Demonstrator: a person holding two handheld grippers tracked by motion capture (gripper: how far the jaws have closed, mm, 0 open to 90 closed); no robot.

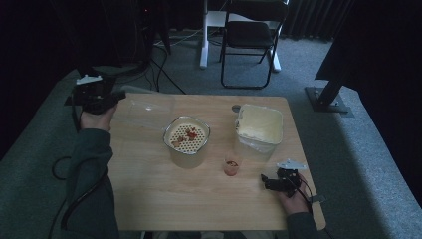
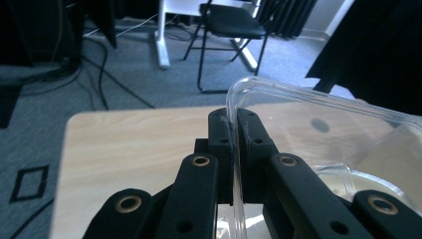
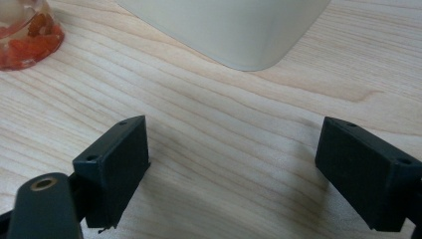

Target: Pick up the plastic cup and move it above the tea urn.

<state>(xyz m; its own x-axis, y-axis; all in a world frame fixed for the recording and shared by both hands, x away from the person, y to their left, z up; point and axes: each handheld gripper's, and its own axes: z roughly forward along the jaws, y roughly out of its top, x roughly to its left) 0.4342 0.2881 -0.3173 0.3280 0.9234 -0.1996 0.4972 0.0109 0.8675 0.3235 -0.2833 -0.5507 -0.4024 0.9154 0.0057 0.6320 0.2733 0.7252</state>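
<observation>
At the upper left of the high view, the left gripper [image 1: 118,95] grips the clear lid [image 1: 147,112] by its rim, lifted off the surface [image 1: 199,199]. The right gripper [image 1: 264,181] rests released at lower right. Next, likely, the lid goes onto the strainer bowl [image 1: 186,137], which calls for level alignment.

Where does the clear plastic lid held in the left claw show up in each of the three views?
High view: the clear lid lies upper left over the table's far edge, beside the left claw.
Left gripper view: its rim is pinched between the shut jaws at centre and it spreads to the right.
Right gripper view: not in it.
Shared landmark: the wooden table; the black chair joins the first two.
</observation>
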